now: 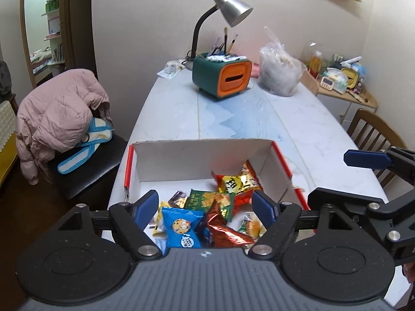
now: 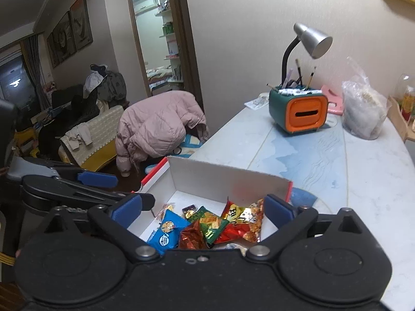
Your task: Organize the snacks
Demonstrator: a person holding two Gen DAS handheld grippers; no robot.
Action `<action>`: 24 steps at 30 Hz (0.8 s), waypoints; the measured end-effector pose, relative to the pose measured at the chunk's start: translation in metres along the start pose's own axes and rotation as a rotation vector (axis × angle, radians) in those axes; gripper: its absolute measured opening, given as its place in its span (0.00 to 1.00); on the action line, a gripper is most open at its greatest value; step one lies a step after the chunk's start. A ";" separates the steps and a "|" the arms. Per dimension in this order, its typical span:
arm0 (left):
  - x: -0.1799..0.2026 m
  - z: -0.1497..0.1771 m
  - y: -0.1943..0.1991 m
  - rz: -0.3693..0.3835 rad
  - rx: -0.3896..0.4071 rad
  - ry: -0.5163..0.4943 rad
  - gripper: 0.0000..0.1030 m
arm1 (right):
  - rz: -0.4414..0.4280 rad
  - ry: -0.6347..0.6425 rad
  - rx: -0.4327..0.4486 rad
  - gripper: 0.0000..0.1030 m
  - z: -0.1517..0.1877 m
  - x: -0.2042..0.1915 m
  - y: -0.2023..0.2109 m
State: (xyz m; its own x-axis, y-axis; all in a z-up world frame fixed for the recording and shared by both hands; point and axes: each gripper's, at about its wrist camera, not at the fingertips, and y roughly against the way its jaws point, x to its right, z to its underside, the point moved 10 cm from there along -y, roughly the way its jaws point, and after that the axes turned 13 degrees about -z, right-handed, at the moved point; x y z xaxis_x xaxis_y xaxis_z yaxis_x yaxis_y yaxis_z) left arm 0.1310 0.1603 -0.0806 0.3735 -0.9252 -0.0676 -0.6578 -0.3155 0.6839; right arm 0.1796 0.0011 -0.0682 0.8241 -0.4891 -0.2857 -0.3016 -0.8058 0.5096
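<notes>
An open white cardboard box with red edges (image 1: 197, 155) stands at the near end of the table and also shows in the right wrist view (image 2: 228, 181). Several snack packets lie in it: a blue cookie packet (image 1: 181, 226), a green packet (image 1: 207, 199), a red-and-yellow packet (image 1: 238, 181) and a crumpled red foil packet (image 1: 223, 229). My left gripper (image 1: 206, 204) hangs open and empty above the packets. My right gripper (image 2: 202, 210) is open and empty over the box's right part; the blue cookie packet (image 2: 166, 230) lies below it.
A green-and-orange desk organizer (image 1: 221, 77) with brushes, a grey lamp (image 1: 228, 7) and a clear plastic bag (image 1: 280, 72) stand at the table's far end. A chair with a pink jacket (image 1: 59, 114) is at the left. A wooden chair (image 1: 373, 132) is at the right.
</notes>
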 end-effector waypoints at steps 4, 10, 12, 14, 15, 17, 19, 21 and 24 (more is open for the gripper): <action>0.003 0.003 0.009 0.014 0.010 0.017 0.79 | 0.020 -0.011 0.013 1.00 0.004 0.002 0.010; 0.008 0.011 0.020 0.040 0.018 0.034 0.89 | 0.038 -0.050 0.038 1.00 0.014 0.007 0.022; 0.008 0.014 0.023 0.040 0.022 0.040 0.92 | 0.038 -0.063 0.046 1.00 0.018 0.008 0.025; 0.008 0.017 0.025 0.036 0.022 0.044 0.93 | 0.041 -0.065 0.053 1.00 0.023 0.007 0.028; 0.008 0.019 0.026 0.032 0.021 0.045 0.94 | 0.045 -0.067 0.058 1.00 0.024 0.007 0.030; 0.007 0.022 0.028 0.027 0.021 0.045 0.94 | 0.050 -0.085 0.069 1.00 0.028 0.006 0.032; 0.006 0.025 0.030 0.020 0.025 0.047 0.94 | 0.051 -0.104 0.078 1.00 0.031 0.006 0.035; 0.004 0.027 0.032 0.011 0.026 0.053 0.94 | 0.058 -0.114 0.086 1.00 0.034 0.005 0.037; 0.000 0.029 0.033 -0.006 0.028 0.061 0.94 | 0.069 -0.112 0.092 1.00 0.037 0.004 0.039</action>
State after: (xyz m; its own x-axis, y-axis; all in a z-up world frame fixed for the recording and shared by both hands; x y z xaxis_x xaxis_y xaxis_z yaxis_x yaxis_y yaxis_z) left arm 0.0903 0.1438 -0.0793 0.4162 -0.9089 -0.0270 -0.6731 -0.3280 0.6628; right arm 0.1532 -0.0452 -0.0797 0.7432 -0.5740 -0.3438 -0.4023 -0.7940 0.4558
